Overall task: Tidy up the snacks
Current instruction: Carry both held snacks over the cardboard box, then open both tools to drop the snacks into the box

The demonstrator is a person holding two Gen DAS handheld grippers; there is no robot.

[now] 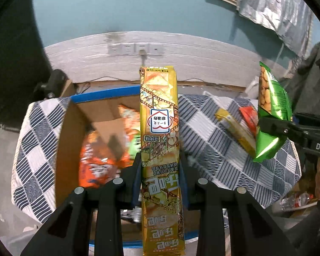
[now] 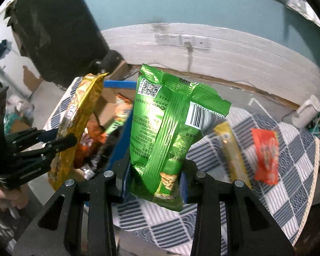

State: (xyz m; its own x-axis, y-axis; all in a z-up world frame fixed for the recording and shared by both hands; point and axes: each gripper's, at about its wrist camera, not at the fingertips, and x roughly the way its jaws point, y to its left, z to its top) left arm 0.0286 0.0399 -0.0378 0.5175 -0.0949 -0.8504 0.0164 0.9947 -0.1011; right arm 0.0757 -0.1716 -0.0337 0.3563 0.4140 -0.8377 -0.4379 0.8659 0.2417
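My left gripper is shut on a long yellow snack pack and holds it upright over the cardboard box. Orange snack bags lie inside the box. My right gripper is shut on a green peanut bag, held above the checked tablecloth just right of the box. The green bag and right gripper also show at the right of the left wrist view. The left gripper with the yellow pack shows at the left of the right wrist view.
A second yellow pack and a red-orange packet lie on the cloth to the right of the box. A white wall with sockets stands behind the table. A plastic bottle lies low on the right.
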